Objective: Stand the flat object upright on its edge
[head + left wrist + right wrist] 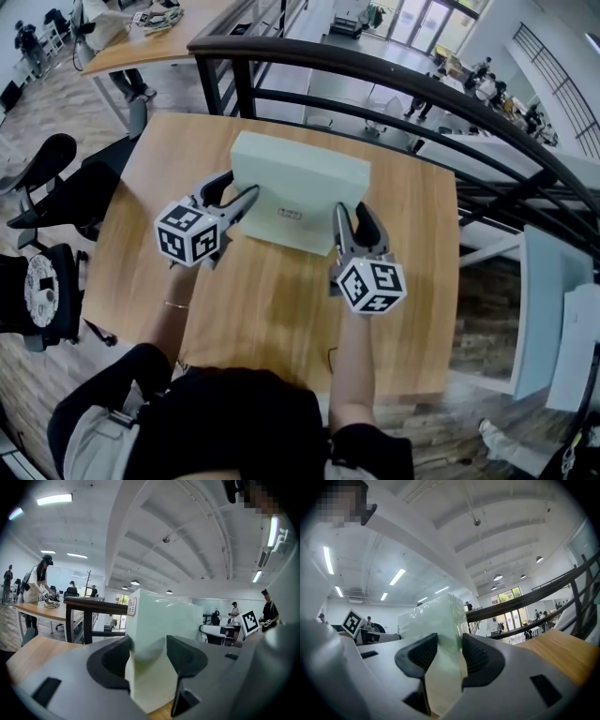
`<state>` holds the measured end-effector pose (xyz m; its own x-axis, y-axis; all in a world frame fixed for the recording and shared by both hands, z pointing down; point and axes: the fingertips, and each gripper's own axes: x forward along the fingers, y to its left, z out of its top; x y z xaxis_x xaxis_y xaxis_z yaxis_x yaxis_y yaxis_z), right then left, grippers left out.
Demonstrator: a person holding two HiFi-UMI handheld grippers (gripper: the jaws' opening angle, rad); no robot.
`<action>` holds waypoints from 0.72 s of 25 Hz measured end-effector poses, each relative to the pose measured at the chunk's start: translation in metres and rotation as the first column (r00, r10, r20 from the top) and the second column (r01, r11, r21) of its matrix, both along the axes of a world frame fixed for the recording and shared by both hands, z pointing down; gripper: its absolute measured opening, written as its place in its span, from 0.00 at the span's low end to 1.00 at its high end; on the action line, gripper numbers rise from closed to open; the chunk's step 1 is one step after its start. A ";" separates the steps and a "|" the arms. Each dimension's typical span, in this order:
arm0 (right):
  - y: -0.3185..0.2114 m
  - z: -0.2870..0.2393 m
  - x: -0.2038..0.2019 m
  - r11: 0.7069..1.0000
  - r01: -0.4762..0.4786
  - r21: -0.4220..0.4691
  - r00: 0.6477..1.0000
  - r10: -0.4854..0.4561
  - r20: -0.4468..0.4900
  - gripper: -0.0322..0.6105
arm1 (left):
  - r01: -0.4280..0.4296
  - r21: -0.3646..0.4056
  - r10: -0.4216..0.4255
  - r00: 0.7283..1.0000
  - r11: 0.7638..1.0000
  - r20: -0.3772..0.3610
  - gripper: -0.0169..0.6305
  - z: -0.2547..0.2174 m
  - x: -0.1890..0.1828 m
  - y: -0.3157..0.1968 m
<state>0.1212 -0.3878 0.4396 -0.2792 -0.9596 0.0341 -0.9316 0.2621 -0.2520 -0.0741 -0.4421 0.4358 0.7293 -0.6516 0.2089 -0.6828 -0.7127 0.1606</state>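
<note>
Clamped on the pale green box (300,164) from both ends, left gripper (240,192) and right gripper (352,216) alike, with its lower edge resting mid wooden table (272,309). Liable to topple flat if released while leaning.

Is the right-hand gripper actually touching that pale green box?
Touching. The right gripper view shows both pads of the right gripper pressed against the pale green box.

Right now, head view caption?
Left claw and right claw clamp a pale green box, up on edge, on a wooden table.
</note>
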 end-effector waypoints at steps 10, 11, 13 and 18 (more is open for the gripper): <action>0.017 0.002 -0.004 1.000 0.004 -0.022 1.000 -0.004 -0.007 0.30 | -0.016 0.018 0.016 1.000 1.000 0.016 0.40 0.001 -0.003 0.018; 0.018 0.002 -0.004 1.000 0.002 -0.022 1.000 -0.002 -0.006 0.30 | -0.018 0.020 0.018 1.000 1.000 0.022 0.40 0.002 -0.003 0.019; 0.021 0.004 -0.005 1.000 0.000 -0.022 1.000 -0.001 -0.007 0.30 | -0.018 0.019 0.018 1.000 1.000 0.025 0.40 0.003 -0.005 0.022; 0.028 0.006 -0.008 0.999 0.004 -0.033 1.000 -0.004 -0.011 0.30 | -0.016 0.013 0.015 0.999 1.000 0.037 0.40 0.005 -0.007 0.029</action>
<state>0.1130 -0.3602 0.4457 -0.2827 -0.9567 0.0690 -0.9331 0.2577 -0.2508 -0.0810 -0.4134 0.4409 0.7312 -0.6432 0.2272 -0.6770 -0.7252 0.1258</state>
